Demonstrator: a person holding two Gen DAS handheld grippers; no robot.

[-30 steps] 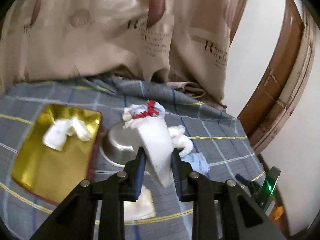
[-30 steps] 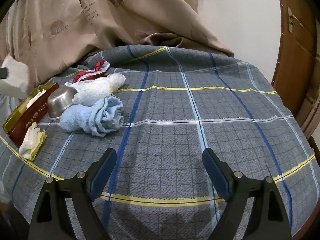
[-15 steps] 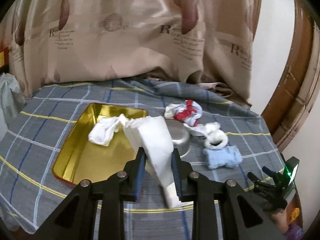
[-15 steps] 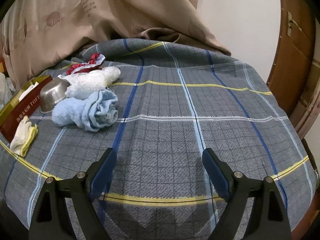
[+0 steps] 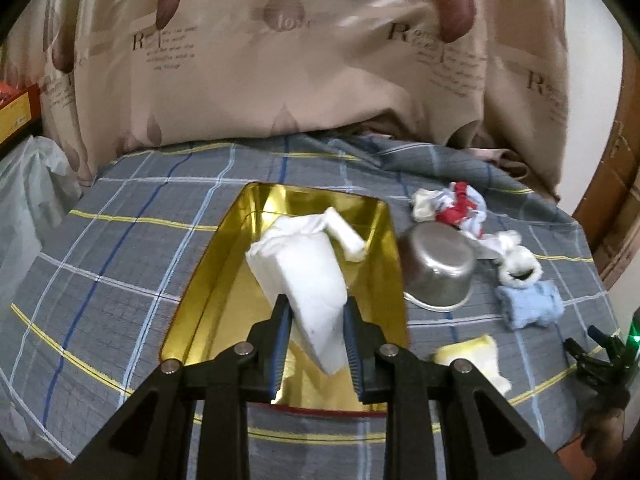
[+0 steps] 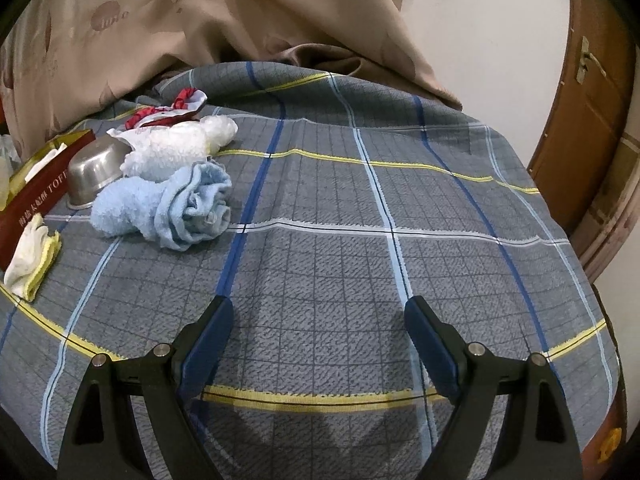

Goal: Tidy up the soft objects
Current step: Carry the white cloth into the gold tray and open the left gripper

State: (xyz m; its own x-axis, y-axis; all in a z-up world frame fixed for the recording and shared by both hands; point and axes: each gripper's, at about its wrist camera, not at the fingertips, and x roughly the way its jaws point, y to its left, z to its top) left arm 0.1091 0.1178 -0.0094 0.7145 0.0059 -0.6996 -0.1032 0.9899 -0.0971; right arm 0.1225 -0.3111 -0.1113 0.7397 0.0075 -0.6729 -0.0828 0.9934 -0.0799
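White sponge wedge carried over the gold tin.
Left gripper jaws clenched it, having swung from above the steel bowl; right gripper hung released over the bed's near edge.

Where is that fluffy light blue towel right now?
In the right wrist view the light blue towel lies bunched on the checked cloth at the left, just in front of the white towel and beside the steel bowl.

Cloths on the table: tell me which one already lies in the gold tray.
The white cloth, crumpled at the tray's far end. The white block is clamped in the left tool; the blue cloth and yellow cloth lie outside.
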